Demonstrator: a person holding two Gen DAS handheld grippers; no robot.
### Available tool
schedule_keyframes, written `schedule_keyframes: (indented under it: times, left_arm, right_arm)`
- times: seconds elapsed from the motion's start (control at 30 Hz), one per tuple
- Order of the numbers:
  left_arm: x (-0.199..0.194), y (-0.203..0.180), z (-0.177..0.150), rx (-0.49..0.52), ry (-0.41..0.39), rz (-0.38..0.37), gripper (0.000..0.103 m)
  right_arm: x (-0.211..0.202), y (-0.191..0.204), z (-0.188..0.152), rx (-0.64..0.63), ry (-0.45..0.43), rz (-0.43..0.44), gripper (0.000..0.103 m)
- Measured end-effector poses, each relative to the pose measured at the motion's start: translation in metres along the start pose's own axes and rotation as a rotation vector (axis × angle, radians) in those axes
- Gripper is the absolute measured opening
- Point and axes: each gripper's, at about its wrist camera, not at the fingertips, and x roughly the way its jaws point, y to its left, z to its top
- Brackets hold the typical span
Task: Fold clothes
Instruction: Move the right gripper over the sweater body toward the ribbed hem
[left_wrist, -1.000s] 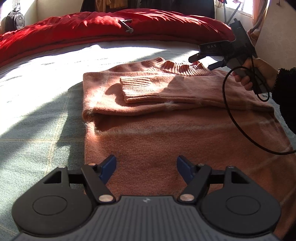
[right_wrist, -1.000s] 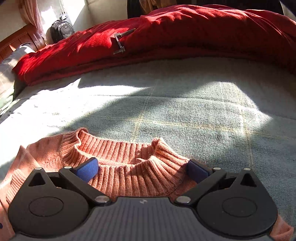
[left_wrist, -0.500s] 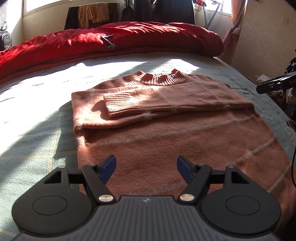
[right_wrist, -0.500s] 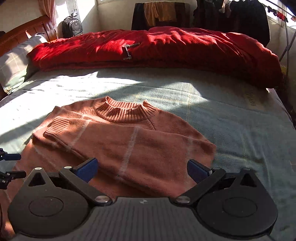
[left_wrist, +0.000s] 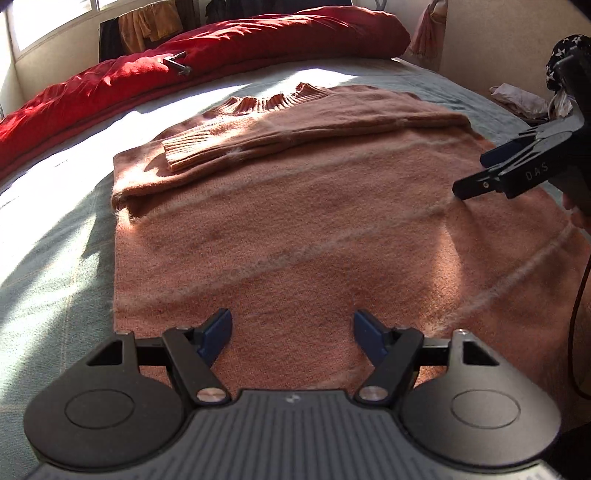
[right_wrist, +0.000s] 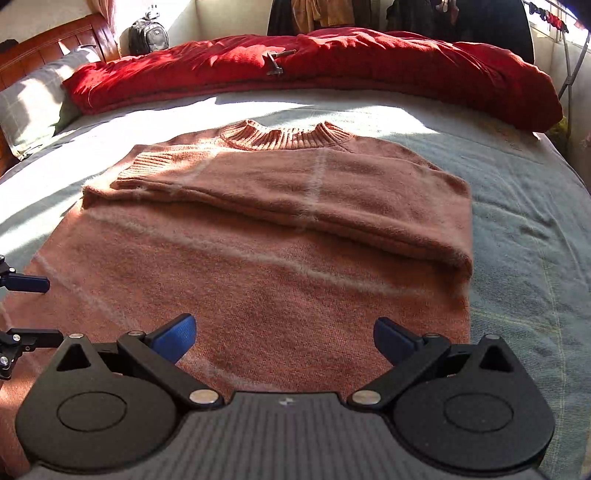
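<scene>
A salmon-pink knitted sweater (left_wrist: 295, 221) (right_wrist: 258, 266) lies flat on the bed, ribbed collar at the far end, both sleeves folded across the chest. My left gripper (left_wrist: 291, 332) hovers open over the hem at its near left part, nothing between its blue pads. My right gripper (right_wrist: 284, 338) stands open above the hem's right part, also with nothing in it. The right gripper (left_wrist: 495, 177) shows at the right edge of the left wrist view, above the sweater's side. The left gripper's fingers (right_wrist: 26, 284) peek in at the left edge of the right wrist view.
A pale green checked bedsheet (right_wrist: 517, 221) lies under the sweater. A rolled red duvet (right_wrist: 314, 62) with a small metal piece (right_wrist: 275, 62) on it runs along the far side. A pillow (right_wrist: 33, 107) and wooden headboard (right_wrist: 55, 40) are at far left.
My right gripper pulled back from the collar toward the hem, so the whole sweater now shows. My left gripper slid sideways along the hem and rolled a little. The sweater has not moved.
</scene>
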Motion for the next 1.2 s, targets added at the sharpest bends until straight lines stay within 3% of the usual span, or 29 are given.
schedule_keyframes:
  times: [0.17, 0.4, 0.53, 0.7, 0.77, 0.9, 0.97, 1.07, 1.2]
  left_arm:
    - [-0.026, 0.003, -0.04, -0.058, -0.055, 0.024, 0.08]
    - [-0.054, -0.006, -0.075, -0.09, -0.137, 0.079, 0.08]
    - [-0.065, -0.02, -0.073, -0.039, -0.198, 0.072, 0.08]
    - [-0.062, -0.057, -0.047, 0.085, -0.298, 0.027, 0.08]
    - [-0.049, -0.068, -0.038, 0.112, -0.296, 0.01, 0.08]
    - [-0.025, -0.083, -0.038, 0.144, -0.21, 0.024, 0.08]
    - [-0.029, -0.089, -0.056, 0.145, -0.198, 0.033, 0.08]
    - [-0.046, -0.077, -0.081, 0.056, -0.175, -0.006, 0.08]
    - [-0.067, -0.07, -0.092, 0.043, -0.175, -0.008, 0.081]
  right_arm:
    - [-0.009, 0.012, -0.041, -0.03, -0.03, -0.055, 0.103]
    - [-0.05, 0.015, -0.1, 0.025, -0.117, -0.098, 0.103]
    - [-0.073, 0.018, -0.13, 0.056, -0.162, -0.119, 0.103]
    - [-0.086, 0.029, -0.157, 0.036, -0.176, -0.139, 0.103]
    - [-0.091, 0.031, -0.167, 0.041, -0.182, -0.137, 0.103]
    - [-0.099, 0.035, -0.181, 0.039, -0.194, -0.128, 0.103]
    - [-0.101, 0.036, -0.185, 0.025, -0.201, -0.127, 0.103]
    - [-0.103, 0.035, -0.191, 0.013, -0.224, -0.109, 0.103]
    - [-0.108, 0.035, -0.187, 0.0, -0.25, -0.074, 0.103]
